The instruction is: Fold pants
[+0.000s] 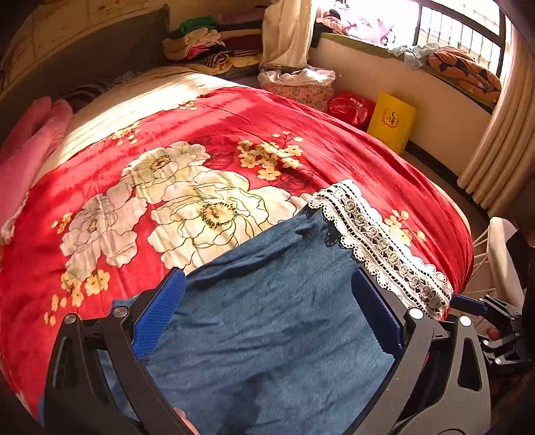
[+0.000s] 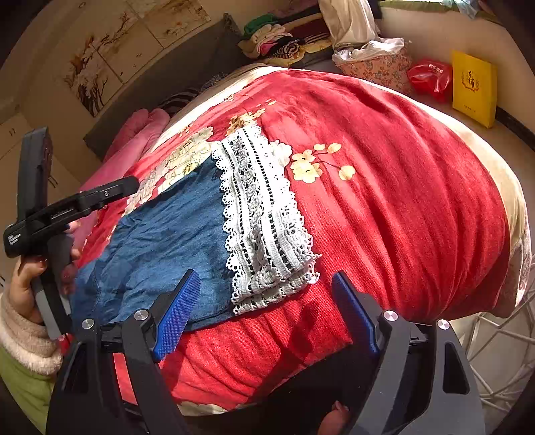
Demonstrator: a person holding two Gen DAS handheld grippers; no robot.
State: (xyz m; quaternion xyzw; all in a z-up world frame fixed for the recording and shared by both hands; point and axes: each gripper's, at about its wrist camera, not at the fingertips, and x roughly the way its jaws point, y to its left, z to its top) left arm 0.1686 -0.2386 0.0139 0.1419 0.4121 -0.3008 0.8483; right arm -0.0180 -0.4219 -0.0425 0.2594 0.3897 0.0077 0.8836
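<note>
The blue denim pants [image 2: 160, 247] lie folded on the near part of a red floral blanket [image 2: 384, 174] that covers the bed, their white lace hem [image 2: 264, 221] stacked in layers along the right edge of the cloth.

The left wrist view looks straight down the left gripper [image 1: 267, 311]: its blue-padded fingers [image 1: 160, 314] stand wide apart above the denim, one over the left edge of the pants and the other beside the lace hem [image 1: 378, 241], with nothing pinched between them. This view alone shows the large white flowers printed on the blanket [image 1: 187, 207] just beyond the pants, the sunlit window [image 1: 458, 30] at the far right with a patterned quilt [image 1: 464, 70] on its sill, and the pleated curtain [image 1: 501, 140]. A small part of the right gripper shows at its right edge.

The right wrist view shows the right gripper [image 2: 264, 314], also spread wide and holding nothing, hovering over the near right corner of the pants and the bare red blanket beside it. Only here does the whole outline of the folded pants appear, along with the left gripper [image 2: 72, 204] seen from the side at the left, gripped by a hand [image 2: 23, 281] in a fleece-cuffed sleeve. The tree paintings [image 2: 110, 57] on the far wall appear most clearly here.

Both views share the pile of folded clothes [image 2: 284, 36] at the far end, the red bag [image 2: 429, 78] and the yellow box [image 2: 473, 87].
</note>
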